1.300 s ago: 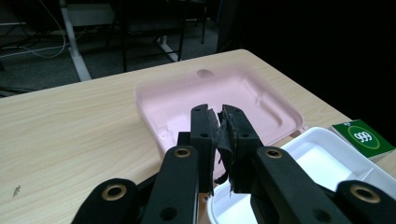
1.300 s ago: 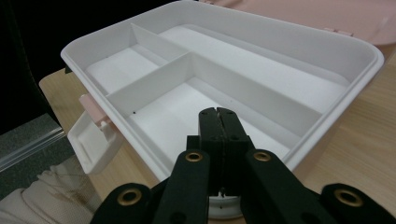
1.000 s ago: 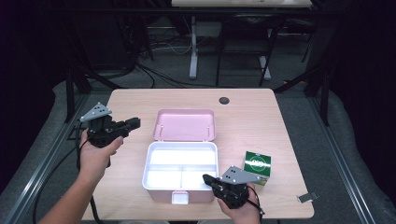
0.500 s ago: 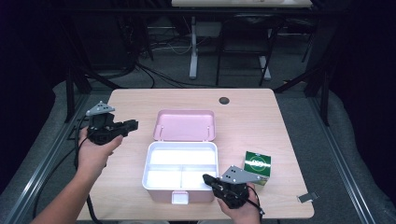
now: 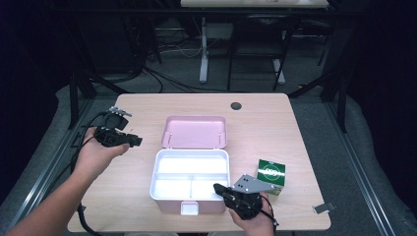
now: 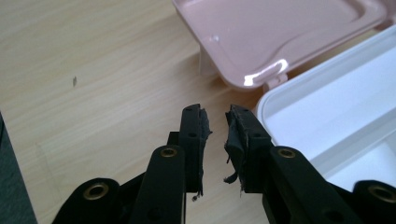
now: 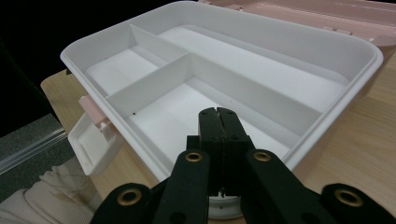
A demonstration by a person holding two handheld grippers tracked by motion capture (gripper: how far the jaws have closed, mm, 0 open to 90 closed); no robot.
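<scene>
I am holding my left gripper (image 5: 132,141) above the bare wooden table (image 5: 275,128), left of the open storage box (image 5: 191,180); its jaws have just been opening and are standing slightly parted with nothing between them, the worn pads (image 6: 204,126) facing each other across a narrow gap. In the left gripper view, those jaws are pointing toward the corner where the pink lid (image 6: 280,32) is hinging onto the white tray (image 6: 327,112). The lid is lying folded back flat on the table behind the tray. I am keeping my right gripper (image 5: 220,190) at the tray's near right corner, its jaws pressed together over the rim and gripping nothing. In the right gripper view, the closed tips (image 7: 217,113) are hovering over the tray's divided compartments (image 7: 154,84), beside the pink latch (image 7: 95,119). A green carton (image 5: 271,173) is standing just right of the box.
</scene>
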